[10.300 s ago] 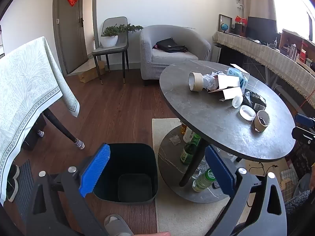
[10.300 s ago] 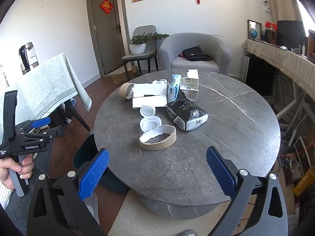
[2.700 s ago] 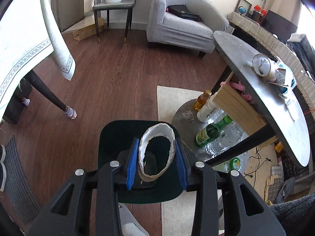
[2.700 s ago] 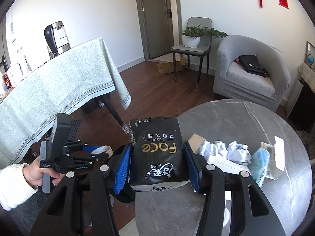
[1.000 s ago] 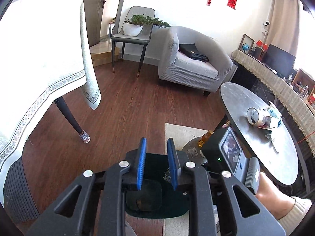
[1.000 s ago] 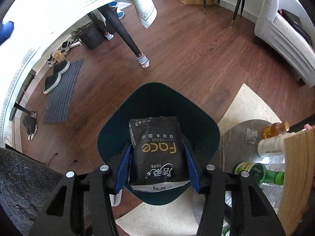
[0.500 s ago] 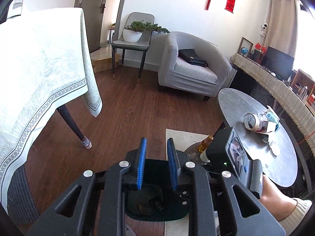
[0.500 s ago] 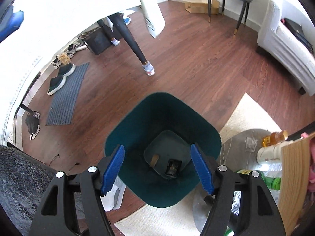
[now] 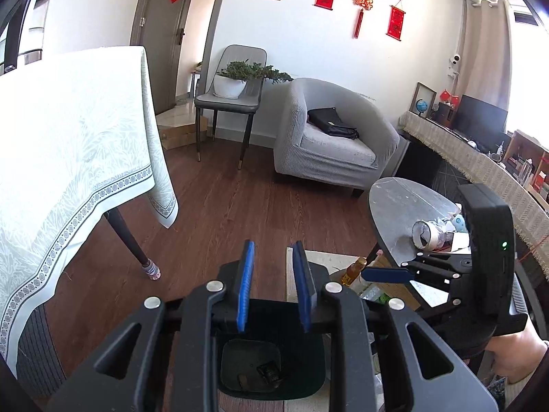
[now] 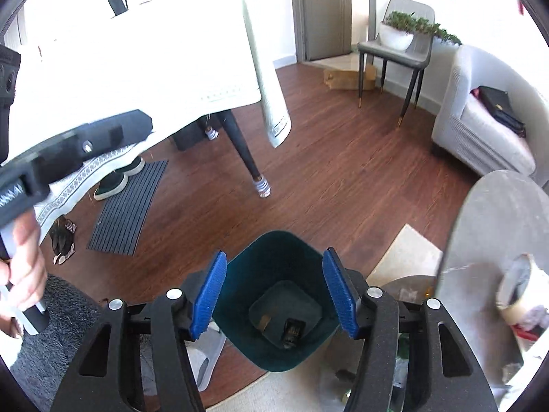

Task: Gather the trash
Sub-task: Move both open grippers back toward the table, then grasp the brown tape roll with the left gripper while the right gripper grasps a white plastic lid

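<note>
A dark green trash bin (image 10: 274, 254) stands on the wood floor beside the round grey table (image 9: 394, 202). The black tissue pack (image 10: 293, 333) and a brown scrap (image 10: 265, 321) lie at its bottom; the bin also shows in the left wrist view (image 9: 271, 370). My right gripper (image 10: 273, 295) is open and empty above the bin. My left gripper (image 9: 272, 285) has its jaws a narrow gap apart with nothing between them, above the bin's near side. A tape roll (image 9: 423, 235) and crumpled paper (image 9: 449, 237) lie on the table.
A table with a white cloth (image 9: 68, 158) stands to the left, its leg (image 10: 245, 151) near the bin. A grey armchair (image 9: 329, 144) and a chair with a plant (image 9: 233, 103) are at the back. Bottles (image 9: 353, 271) sit under the round table. A mat (image 10: 127, 206) lies on the floor.
The right gripper opened and dropped the tissue pack into the bin. Earlier the left gripper let go of the torn paper ring into the bin and closed to a narrow gap. Both have lifted slightly.
</note>
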A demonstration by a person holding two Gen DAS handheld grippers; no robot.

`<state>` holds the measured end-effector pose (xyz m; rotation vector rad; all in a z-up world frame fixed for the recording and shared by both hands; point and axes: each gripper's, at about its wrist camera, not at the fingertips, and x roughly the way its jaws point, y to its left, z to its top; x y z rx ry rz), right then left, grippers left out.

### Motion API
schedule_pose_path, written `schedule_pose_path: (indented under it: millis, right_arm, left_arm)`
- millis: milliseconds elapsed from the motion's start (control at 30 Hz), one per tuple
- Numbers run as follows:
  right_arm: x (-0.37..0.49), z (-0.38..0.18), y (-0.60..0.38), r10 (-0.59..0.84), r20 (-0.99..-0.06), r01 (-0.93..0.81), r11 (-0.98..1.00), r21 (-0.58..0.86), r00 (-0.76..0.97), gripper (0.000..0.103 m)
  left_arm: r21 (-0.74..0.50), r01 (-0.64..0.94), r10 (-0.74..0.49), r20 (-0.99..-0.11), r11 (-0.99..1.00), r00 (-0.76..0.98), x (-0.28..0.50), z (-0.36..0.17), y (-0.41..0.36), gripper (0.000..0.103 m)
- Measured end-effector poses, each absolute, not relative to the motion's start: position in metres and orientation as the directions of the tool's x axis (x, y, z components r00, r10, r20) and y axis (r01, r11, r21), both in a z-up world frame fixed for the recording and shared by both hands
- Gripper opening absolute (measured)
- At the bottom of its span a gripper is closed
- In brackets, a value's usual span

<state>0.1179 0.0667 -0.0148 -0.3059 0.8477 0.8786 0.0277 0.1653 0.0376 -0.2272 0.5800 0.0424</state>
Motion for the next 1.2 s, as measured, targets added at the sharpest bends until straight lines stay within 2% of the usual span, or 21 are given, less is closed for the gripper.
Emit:
schedule_pose_path:
  millis: [133,533,767,933,1200]
  right_arm:
    - [0.117,0.002,0.043,0.553,-0.739,-0.76,0.644,0.086,0.385,0.055]
    - [0.113,0.02,-0.045,0.512,-0.706,-0.684,0.727,0.055,0.488,0.053]
    - [0.112,0.025,-0.093,0.49,-0.69,-0.632,0.772,0.06,0.533,0.053]
    - [0.11,0.022,-0.117,0.462,-0.693,-0.606,0.794,0.046,0.554,0.053]
    - [0.112,0.012,-0.154,0.419,-0.712,-0.566,0.824,0.037,0.563,0.053]
  left_arm:
    - [-0.206,-0.081,-0.048,-0.554,0.975,0.831,0.034,0.037,0.151,0.029]
    - [-0.195,0.016,-0.126,-0.57,0.981,0.812,0.058,0.034,0.089,0.043]
    - [-0.183,0.059,-0.157,-0.581,0.981,0.798,0.073,0.024,0.053,0.046]
    - [-0.191,0.088,-0.185,-0.58,0.978,0.793,0.082,0.017,0.031,0.055]
    - [-0.212,0.127,-0.23,-0.586,0.969,0.777,0.103,0.01,-0.005,0.055]
